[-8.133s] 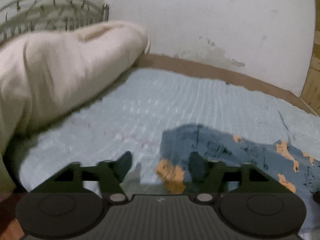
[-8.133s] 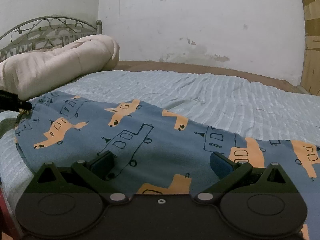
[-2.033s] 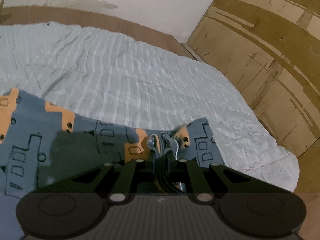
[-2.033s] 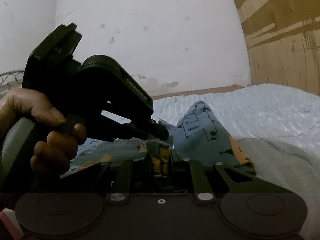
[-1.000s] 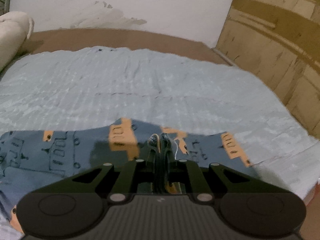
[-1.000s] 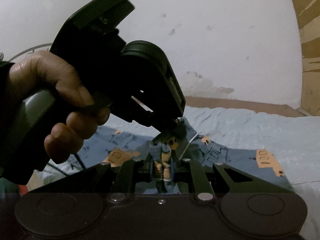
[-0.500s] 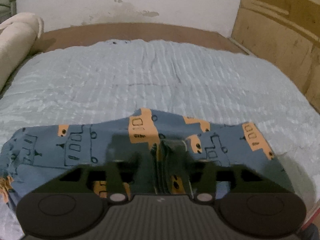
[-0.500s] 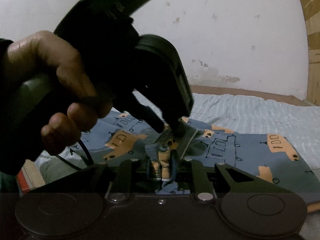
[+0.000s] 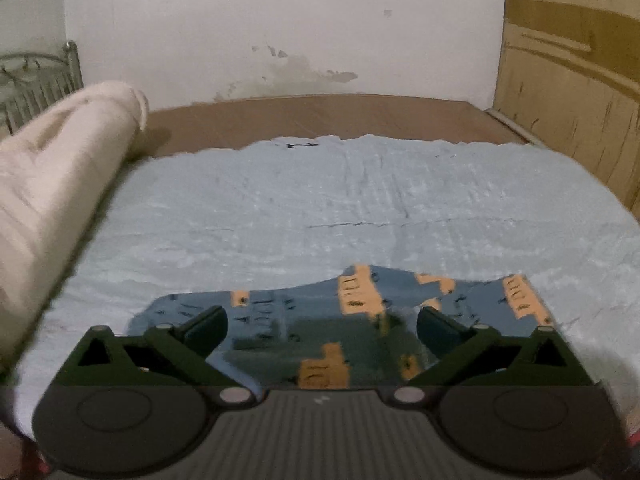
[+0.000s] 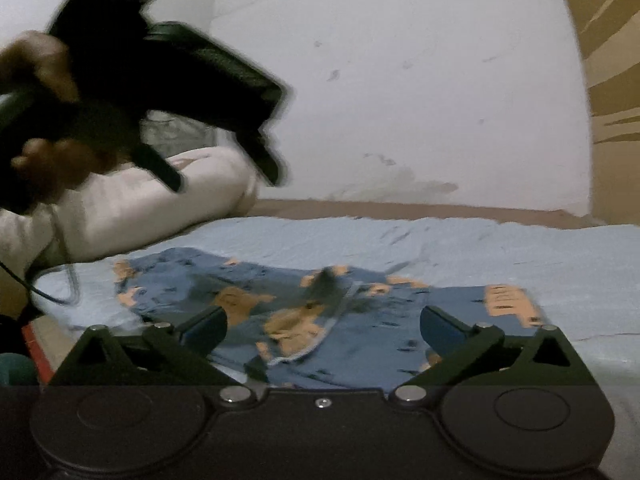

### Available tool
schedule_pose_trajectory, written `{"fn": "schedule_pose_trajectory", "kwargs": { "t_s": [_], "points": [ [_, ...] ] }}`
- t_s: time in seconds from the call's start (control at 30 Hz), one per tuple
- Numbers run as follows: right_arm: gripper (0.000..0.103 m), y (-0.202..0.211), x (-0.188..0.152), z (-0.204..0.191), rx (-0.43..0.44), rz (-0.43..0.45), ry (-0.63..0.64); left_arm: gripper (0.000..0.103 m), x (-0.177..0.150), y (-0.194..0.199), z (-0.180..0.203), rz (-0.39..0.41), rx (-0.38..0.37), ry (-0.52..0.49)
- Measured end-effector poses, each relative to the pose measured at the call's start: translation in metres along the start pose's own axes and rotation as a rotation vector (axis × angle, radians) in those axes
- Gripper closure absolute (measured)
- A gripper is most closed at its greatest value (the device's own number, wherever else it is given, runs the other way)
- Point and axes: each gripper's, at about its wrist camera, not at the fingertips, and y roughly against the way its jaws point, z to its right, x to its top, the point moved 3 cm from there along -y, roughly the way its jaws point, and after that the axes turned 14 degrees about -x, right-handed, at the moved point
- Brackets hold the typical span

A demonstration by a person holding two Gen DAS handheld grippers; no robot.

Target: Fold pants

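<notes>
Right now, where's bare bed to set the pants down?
Free: the light blue bedspread between the pants and the brown bed edge by the wall. Crowded: the near edge under both open hand-held grippers, and the left side, taken by the rolled cream duvet.

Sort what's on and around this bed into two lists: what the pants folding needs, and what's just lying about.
Belongs to the job:
- pants, blue with orange print, lying on the bed
- left tool, jaws opening, nothing gripped
- right tool, jaws opening, nothing gripped
- blue bedsheet, the folding surface

Just lying about:
- rolled cream blanket
- metal headboard
</notes>
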Motion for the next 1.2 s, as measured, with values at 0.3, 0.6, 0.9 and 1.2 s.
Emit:
{"fn": "schedule_pose_trajectory", "kwargs": {
  "t_s": [0.3,0.6,0.9,1.2],
  "points": [
    [0.001,-0.005,-0.005,0.046,-0.27,-0.014,0.013,0.001,-0.045,-0.049,0.013,0.071,-0.01,0.127],
    [0.001,-0.07,0.009,0.1,-0.318,-0.125,0.22,0.001,-0.055,-0.108,0.016,0.041,0.134,0.028],
    [0.001,-0.132,0.014,0.122,-0.381,-0.263,0.217,0.0,-0.077,-0.11,-0.003,0.069,0.063,0.075],
    [0.001,-0.114,0.012,0.135,-0.42,-0.203,0.159,0.001,-0.057,-0.09,-0.01,0.125,-0.032,0.174]
  ]
}}
